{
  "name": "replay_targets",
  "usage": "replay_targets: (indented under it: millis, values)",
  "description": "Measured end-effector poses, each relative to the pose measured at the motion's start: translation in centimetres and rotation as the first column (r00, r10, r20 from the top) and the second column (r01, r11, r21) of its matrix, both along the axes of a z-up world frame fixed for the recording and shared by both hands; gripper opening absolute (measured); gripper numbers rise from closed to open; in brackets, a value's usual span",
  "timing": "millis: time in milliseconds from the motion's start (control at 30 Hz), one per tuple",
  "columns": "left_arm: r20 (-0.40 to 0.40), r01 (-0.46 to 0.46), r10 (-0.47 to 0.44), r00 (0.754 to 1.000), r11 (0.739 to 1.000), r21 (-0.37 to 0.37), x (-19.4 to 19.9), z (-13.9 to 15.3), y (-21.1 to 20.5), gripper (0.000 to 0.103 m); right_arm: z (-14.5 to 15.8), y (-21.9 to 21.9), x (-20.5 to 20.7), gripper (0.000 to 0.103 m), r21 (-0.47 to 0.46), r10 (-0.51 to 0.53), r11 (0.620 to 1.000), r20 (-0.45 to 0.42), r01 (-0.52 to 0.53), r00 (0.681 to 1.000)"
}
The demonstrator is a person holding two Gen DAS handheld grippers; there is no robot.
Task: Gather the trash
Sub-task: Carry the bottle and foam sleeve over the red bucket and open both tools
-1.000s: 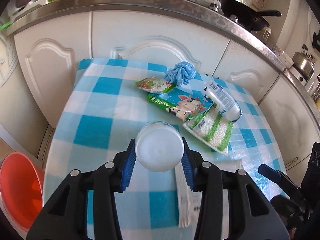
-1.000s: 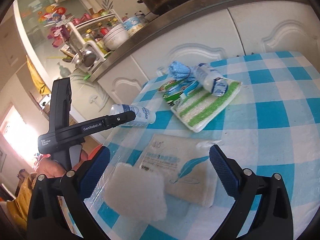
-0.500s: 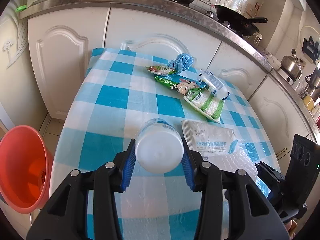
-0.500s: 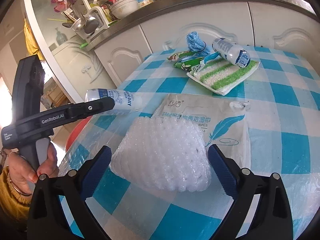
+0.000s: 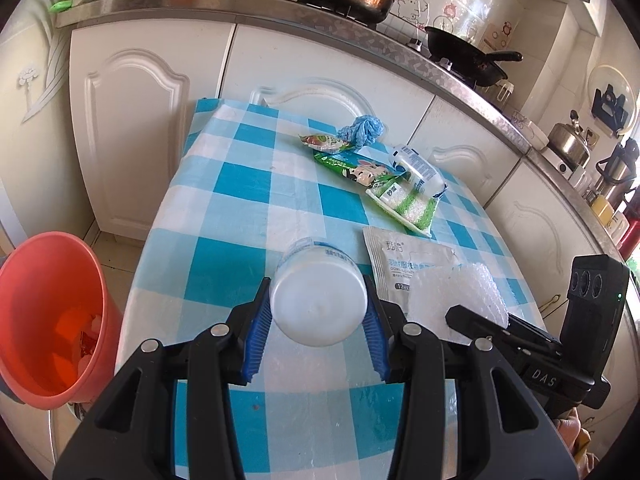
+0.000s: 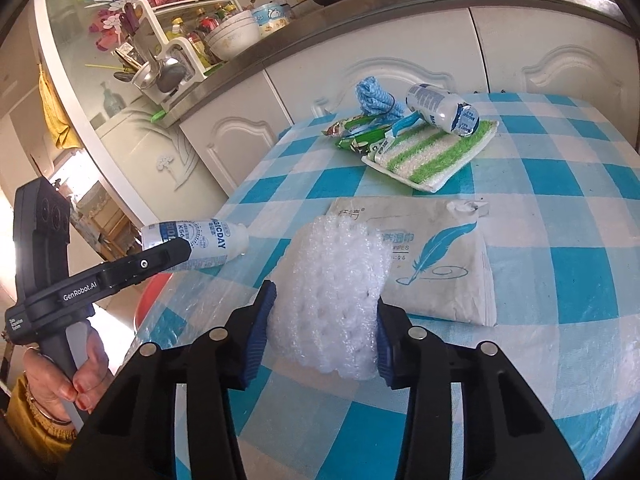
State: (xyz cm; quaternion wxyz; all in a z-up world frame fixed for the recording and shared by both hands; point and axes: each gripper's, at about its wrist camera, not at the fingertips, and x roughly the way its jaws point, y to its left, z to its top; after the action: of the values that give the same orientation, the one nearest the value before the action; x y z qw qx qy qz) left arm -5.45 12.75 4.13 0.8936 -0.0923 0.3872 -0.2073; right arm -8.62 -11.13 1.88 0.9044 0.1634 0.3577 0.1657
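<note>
1. my right gripper [image 6: 324, 334] has just been closing, and its blue pads now squeeze the bubble wrap [image 6: 332, 296] from both sides; the sheet bunches up between them.
2. the bubble wrap is soft and nearly weightless, i judge. it gives under the pads, so a grip through the bunched middle should hold better than a pinch on a loose edge. its far part lies over the wet wipes packet [image 6: 436, 256] on the checked tablecloth [image 6: 560, 184], and it may drag the packet when lifted.
3. my left gripper [image 5: 318, 322] is clamped on the white bottle [image 5: 318, 302], pads on its round sides near the base end that faces the camera. the plastic is smooth and stiff and looks light; a round body can roll out, so the hold across its widest part seems right.
4. the orange bin [image 5: 52, 320] stands on the floor just off the table's left edge, with some scraps in it.
5. farther out lie green snack wrappers [image 5: 352, 166], a second bottle [image 5: 418, 168] resting on a green striped sponge cloth [image 5: 408, 204], and a blue cloth ball [image 5: 362, 130].
</note>
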Motion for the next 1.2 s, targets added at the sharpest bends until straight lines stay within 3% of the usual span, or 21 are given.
replay_targets:
  millis: [400, 667, 933, 1200]
  values:
    - [0.038, -0.033, 0.034, 0.999, 0.999, -0.036, -1.9, 1.2, 4.7, 0.044, 1.8, 1.1, -0.2, 0.043, 0.108, 0.002, 0.994, 0.008, -0.002, 1.000]
    - [0.044, -0.114, 0.115, 0.992, 0.993, -0.027, -2.8, 0.8, 10.0, 0.044, 3.0, 4.8, 1.0, 0.043, 0.113, 0.054, 0.992, 0.007, -0.055, 0.998]
    - [0.016, -0.244, 0.245, 0.969, 0.969, -0.030, -2.8, -0.4, 16.4, 0.044, 4.3, 11.0, 4.1, 0.043, 0.134, 0.188, 0.974, -0.012, -0.185, 0.982]
    - [-0.021, -0.376, 0.376, 0.927, 0.927, -0.004, -2.5, -2.3, 22.4, 0.044, 5.5, 21.1, 6.9, 0.045, 0.060, 0.375, 0.926, -0.012, -0.374, 0.927]
